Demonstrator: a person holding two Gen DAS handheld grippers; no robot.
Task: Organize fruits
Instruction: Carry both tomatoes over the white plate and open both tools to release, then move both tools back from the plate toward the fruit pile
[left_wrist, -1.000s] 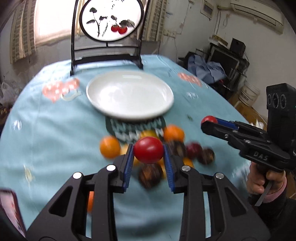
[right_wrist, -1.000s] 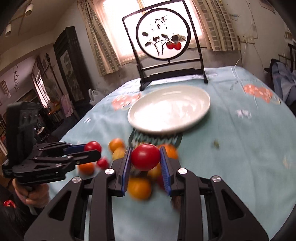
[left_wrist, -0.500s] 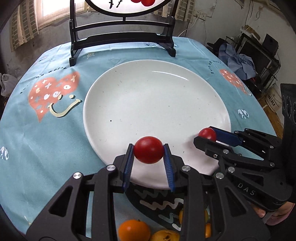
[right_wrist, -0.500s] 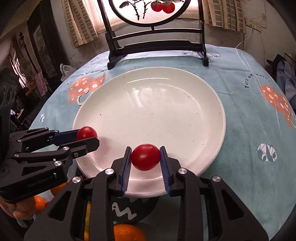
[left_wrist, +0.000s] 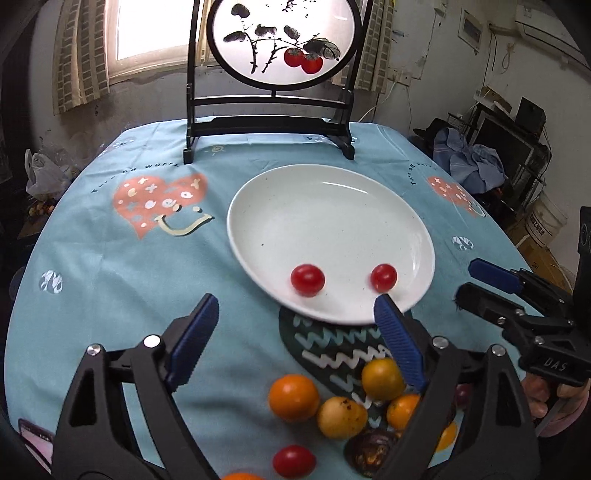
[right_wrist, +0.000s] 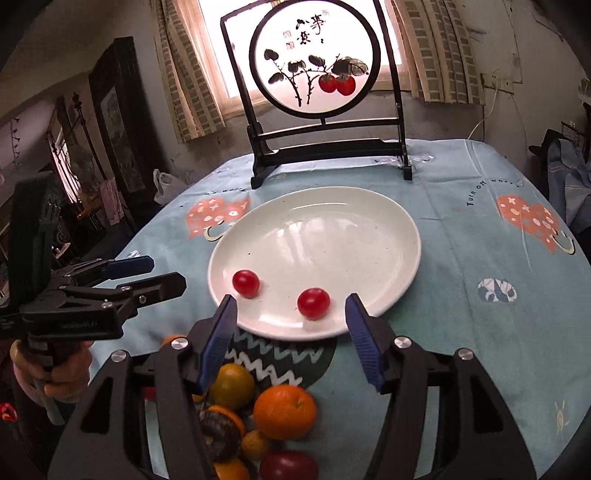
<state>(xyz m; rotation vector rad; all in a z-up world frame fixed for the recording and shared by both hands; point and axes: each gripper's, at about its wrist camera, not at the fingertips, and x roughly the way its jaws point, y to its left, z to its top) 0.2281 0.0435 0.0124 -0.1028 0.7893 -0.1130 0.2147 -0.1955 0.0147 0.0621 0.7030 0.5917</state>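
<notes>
A white plate (left_wrist: 332, 206) (right_wrist: 332, 229) sits mid-table with two red cherry tomatoes on its near part: one at the left (left_wrist: 307, 279) (right_wrist: 245, 282) and one at the right (left_wrist: 383, 277) (right_wrist: 313, 302). My left gripper (left_wrist: 295, 314) is open and empty, just short of the plate's near rim; it also shows in the right wrist view (right_wrist: 162, 275). My right gripper (right_wrist: 290, 314) is open and empty at the plate's near edge; it also shows in the left wrist view (left_wrist: 476, 278). A pile of oranges (left_wrist: 293, 397) (right_wrist: 284, 411), yellow fruits (left_wrist: 341, 417), dark fruits and a loose red tomato (left_wrist: 294, 460) lies near me.
A black stand with a round painted screen (left_wrist: 273, 74) (right_wrist: 325, 110) stands at the table's far edge behind the plate. A dark patterned mat (left_wrist: 325, 350) lies under the plate's near rim. The table has a light blue printed cloth (left_wrist: 110, 266).
Both grippers have opened and let their red tomatoes go onto the plate, then pulled back toward me and up. The fruit pile is back in view below the fingers.
</notes>
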